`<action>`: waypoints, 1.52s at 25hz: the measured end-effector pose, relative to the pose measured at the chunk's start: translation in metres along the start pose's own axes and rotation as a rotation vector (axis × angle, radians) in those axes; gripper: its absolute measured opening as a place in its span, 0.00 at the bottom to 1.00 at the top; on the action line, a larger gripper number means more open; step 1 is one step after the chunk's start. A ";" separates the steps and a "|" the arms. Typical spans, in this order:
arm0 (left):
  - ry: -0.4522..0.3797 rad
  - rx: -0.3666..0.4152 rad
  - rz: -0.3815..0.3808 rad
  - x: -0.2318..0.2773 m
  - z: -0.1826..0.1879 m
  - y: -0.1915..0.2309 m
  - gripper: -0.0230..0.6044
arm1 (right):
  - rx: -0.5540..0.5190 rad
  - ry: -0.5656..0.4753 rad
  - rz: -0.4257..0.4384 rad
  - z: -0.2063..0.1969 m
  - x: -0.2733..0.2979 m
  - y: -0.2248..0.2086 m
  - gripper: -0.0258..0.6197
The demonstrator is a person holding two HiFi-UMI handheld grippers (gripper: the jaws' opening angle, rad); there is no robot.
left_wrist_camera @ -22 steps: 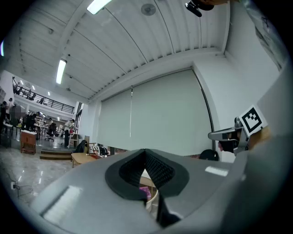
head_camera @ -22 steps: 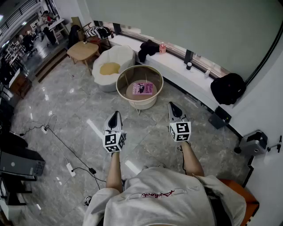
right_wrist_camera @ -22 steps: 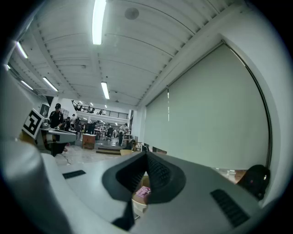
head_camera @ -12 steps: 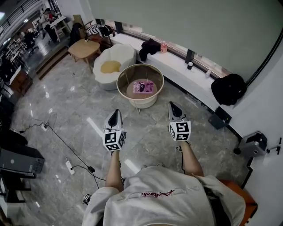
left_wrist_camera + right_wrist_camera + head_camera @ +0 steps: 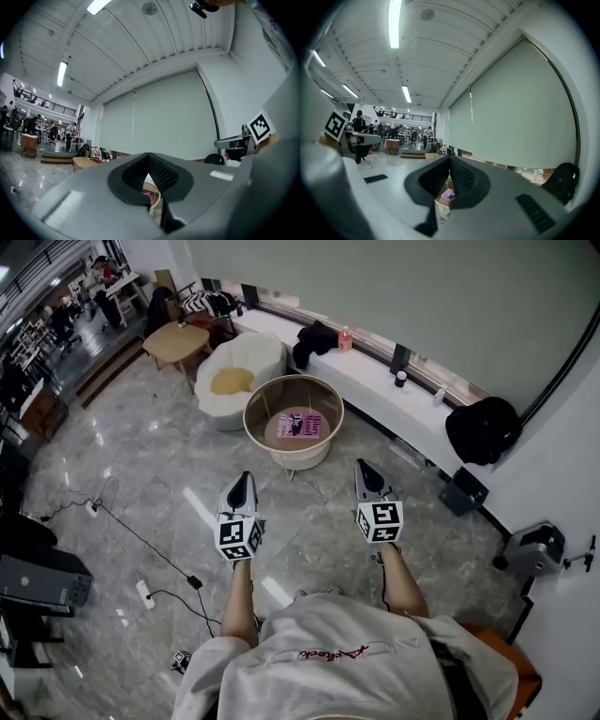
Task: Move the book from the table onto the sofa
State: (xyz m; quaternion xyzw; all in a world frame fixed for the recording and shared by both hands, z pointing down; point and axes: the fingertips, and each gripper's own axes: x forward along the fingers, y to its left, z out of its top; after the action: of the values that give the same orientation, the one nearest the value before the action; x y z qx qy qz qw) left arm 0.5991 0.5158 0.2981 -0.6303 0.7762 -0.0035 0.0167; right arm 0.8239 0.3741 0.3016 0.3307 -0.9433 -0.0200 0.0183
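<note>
Pink book (image 5: 302,425) lies flat on the round table (image 5: 247,416), inside the table's raised tan hoop rim. The white rounded sofa (image 5: 258,357) with its yellow cushion sits just beside the table, on the far-left side. Left gripper (image 5: 243,481) and right gripper (image 5: 364,468) are both pressed together and empty, well short of the table. Likely risk: the thin, flat, glossy cover gives pointed jaws little edge and the rim blocks a low approach, so the book could slip or snag.

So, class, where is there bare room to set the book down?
The white round sofa is bare around its yellow cushion. The grey marble floor beside it is open. Crowded: the round rimmed table, its top mostly under the pink book.
</note>
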 end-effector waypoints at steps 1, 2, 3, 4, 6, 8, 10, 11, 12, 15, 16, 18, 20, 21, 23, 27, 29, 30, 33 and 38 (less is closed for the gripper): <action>0.000 0.002 0.000 0.002 0.000 -0.002 0.05 | -0.003 -0.003 0.005 0.000 0.000 -0.002 0.05; -0.001 0.008 -0.001 0.005 -0.002 -0.005 0.05 | -0.005 -0.007 0.011 0.000 0.000 -0.004 0.05; -0.001 0.015 -0.001 0.008 -0.003 -0.007 0.05 | -0.006 -0.010 0.017 -0.001 0.001 -0.007 0.05; -0.002 0.020 -0.001 0.011 -0.004 -0.009 0.05 | -0.006 -0.012 0.022 -0.001 0.001 -0.010 0.05; -0.005 0.022 0.005 0.017 -0.002 -0.014 0.05 | -0.008 -0.013 0.032 -0.002 0.004 -0.016 0.05; -0.010 0.011 0.013 0.022 0.001 -0.019 0.05 | -0.013 -0.011 0.043 -0.001 0.006 -0.021 0.05; -0.012 0.007 0.018 0.025 0.003 -0.025 0.05 | -0.019 -0.009 0.050 -0.001 0.008 -0.028 0.05; -0.011 0.008 0.020 0.026 0.004 -0.029 0.05 | -0.019 -0.010 0.053 0.000 0.008 -0.031 0.05; -0.010 0.008 0.021 0.026 0.004 -0.032 0.05 | -0.019 -0.012 0.055 0.001 0.008 -0.034 0.05; -0.008 0.000 0.032 0.024 0.002 -0.038 0.05 | -0.018 -0.022 0.063 0.002 0.007 -0.040 0.05; -0.008 -0.003 0.036 0.025 0.002 -0.039 0.05 | -0.017 -0.023 0.066 0.002 0.006 -0.041 0.05; -0.006 -0.001 0.037 0.025 0.002 -0.043 0.05 | -0.016 -0.020 0.067 0.000 0.004 -0.044 0.05; 0.000 0.003 0.037 0.025 0.000 -0.046 0.05 | -0.018 -0.013 0.068 -0.003 0.003 -0.045 0.05; 0.001 0.000 0.039 0.025 -0.001 -0.046 0.05 | -0.020 -0.010 0.071 -0.005 0.002 -0.045 0.05; 0.002 -0.007 0.040 0.026 -0.002 -0.048 0.05 | -0.024 -0.005 0.078 -0.007 0.001 -0.045 0.05; 0.010 0.007 0.032 0.031 -0.005 -0.051 0.05 | -0.024 -0.003 0.081 -0.010 0.003 -0.048 0.05; 0.013 0.005 0.029 0.033 -0.005 -0.050 0.05 | -0.021 -0.002 0.076 -0.010 0.004 -0.049 0.05; 0.014 0.005 0.028 0.035 -0.005 -0.049 0.05 | -0.021 -0.002 0.074 -0.010 0.005 -0.048 0.05; 0.011 0.007 0.024 0.041 -0.004 -0.047 0.05 | -0.022 -0.005 0.072 -0.009 0.009 -0.050 0.05; 0.009 0.009 0.017 0.055 -0.009 -0.042 0.05 | -0.012 0.004 0.071 -0.017 0.024 -0.052 0.05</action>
State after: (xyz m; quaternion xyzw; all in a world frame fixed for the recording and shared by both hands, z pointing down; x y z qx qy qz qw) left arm 0.6286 0.4531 0.3072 -0.6234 0.7817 -0.0097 0.0161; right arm 0.8385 0.3182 0.3163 0.2967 -0.9544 -0.0245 0.0229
